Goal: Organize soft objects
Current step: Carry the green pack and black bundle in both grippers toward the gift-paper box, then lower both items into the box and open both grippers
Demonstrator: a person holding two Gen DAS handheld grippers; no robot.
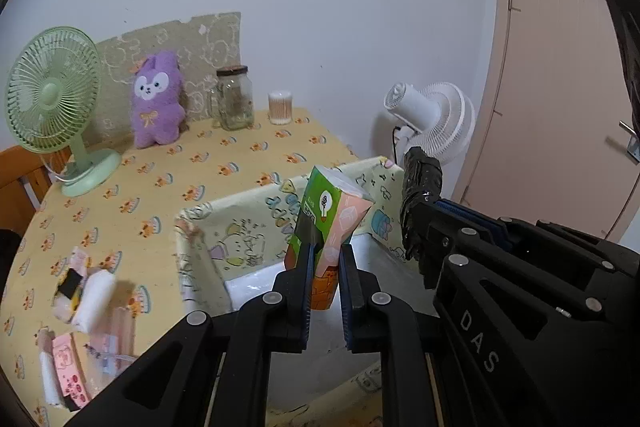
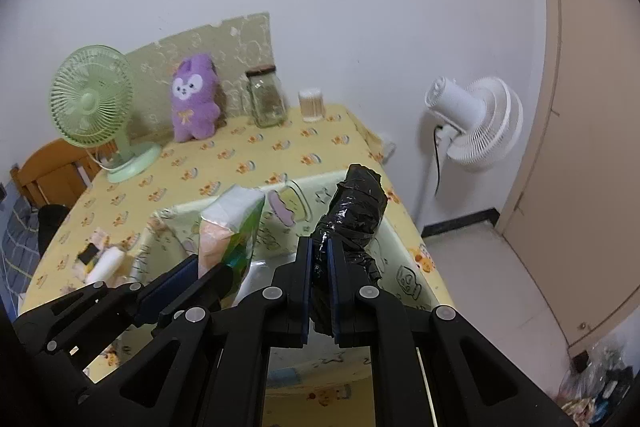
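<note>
Loose soft items (image 1: 80,291): several small packets and a white roll are seen near the worktop's (image 1: 224,155) left front edge, blurred; their number and kind cannot be made out.
Left hand-held gripper (image 1: 325,259): closed on the lower part of a green-and-pink soft pack (image 1: 324,219), which is held upright over the open storage box (image 1: 192,227) at the worktop's front right.
Risk, left: the pack is pinched low, so it may be judged likely to lean or slip sideways and land on the box wall rather than inside.
Right hand-held gripper (image 2: 319,263): closed on a black wrapped bundle (image 2: 356,215), held above the box's right side.
Risk, right: the two grippers are close together; a collision over the box is conceivable if both are lowered at once.
Hidden: the box floor is largely covered by the grippers; whatever already lies inside cannot be told. The bundle's contents are concealed by its wrapping.
</note>
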